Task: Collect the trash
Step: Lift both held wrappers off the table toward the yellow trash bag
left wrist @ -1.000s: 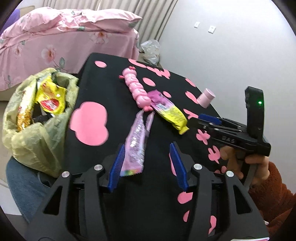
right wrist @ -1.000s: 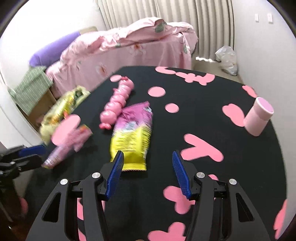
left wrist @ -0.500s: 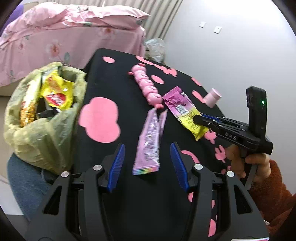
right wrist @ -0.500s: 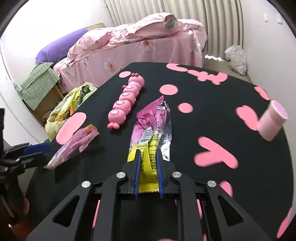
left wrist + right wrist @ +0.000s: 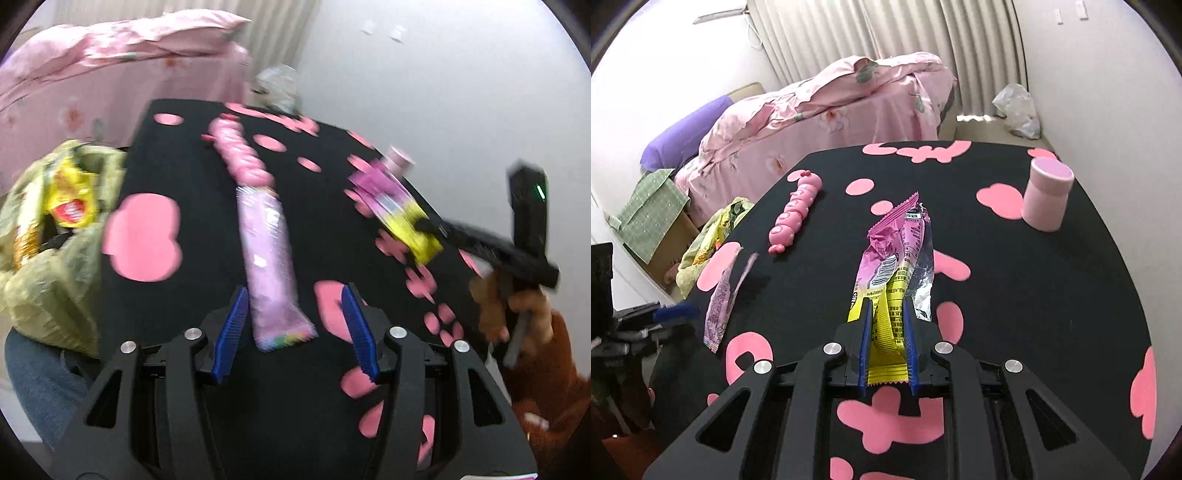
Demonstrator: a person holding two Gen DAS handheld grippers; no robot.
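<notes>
Black table (image 5: 1052,295) with pink blotches carries the trash. Right tongs (image 5: 886,345) clamp the yellow-pink wrapper's (image 5: 897,258) tail; its crumpled end could snag or slip free. Left tongs (image 5: 295,332), jaws just widening, straddle the pale pink wrapper (image 5: 269,258) unpinched, near the green bag (image 5: 48,280).

I am working in a bedroom of a home: I see a bed (image 5: 827,122) with a pink flowered cover, long curtains (image 5: 886,33), and a black table (image 5: 1052,280) with pink shapes.
</notes>
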